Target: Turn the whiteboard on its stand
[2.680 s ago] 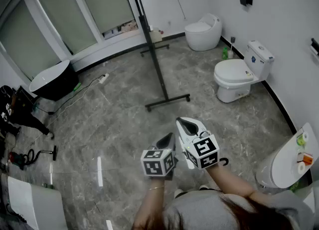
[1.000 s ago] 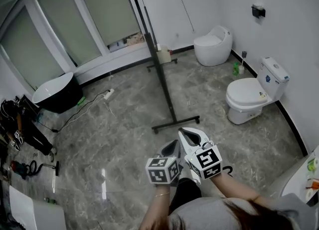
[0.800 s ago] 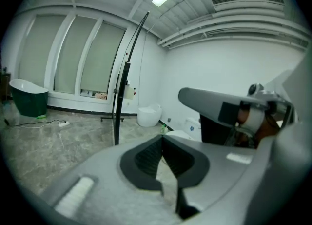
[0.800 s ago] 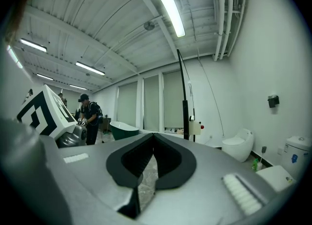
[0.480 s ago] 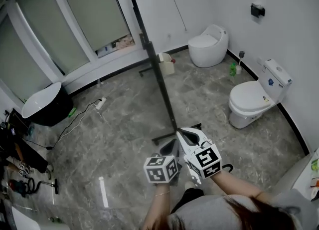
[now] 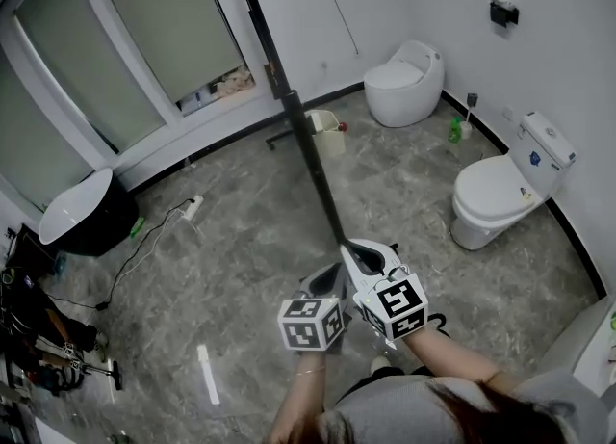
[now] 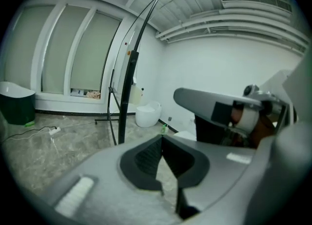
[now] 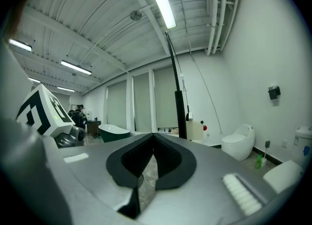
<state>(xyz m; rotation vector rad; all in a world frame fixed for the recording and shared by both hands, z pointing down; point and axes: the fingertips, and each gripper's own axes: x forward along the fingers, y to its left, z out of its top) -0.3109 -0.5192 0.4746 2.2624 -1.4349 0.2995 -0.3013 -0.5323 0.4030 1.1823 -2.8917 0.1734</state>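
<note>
The whiteboard on its stand [image 6: 306, 153] shows edge-on as a thin dark upright that leans up toward the windows. Its far foot [image 6: 287, 134] rests on the grey floor, while its near foot is hidden behind my grippers. Both grippers are held side by side just short of the post. The left gripper [image 6: 328, 278] is shut and empty, as is the right gripper [image 6: 359, 252]. In the left gripper view the post [image 7: 127, 85] stands ahead, left of the shut left gripper [image 7: 162, 139]. In the right gripper view the post [image 8: 178, 107] rises just past the shut right gripper [image 8: 154, 136].
A white toilet [image 6: 502, 192] stands against the right wall and a round one [image 6: 404, 76] in the far corner. A pale bin [image 6: 327, 130] sits by the stand's far foot. A black bathtub [image 6: 82, 216], a power strip [image 6: 191, 207] and gear [image 6: 43, 336] lie left.
The person has walked up to the stand: the post has come closer and its near foot has slid behind the grippers. Both grippers stay shut and side by side.
</note>
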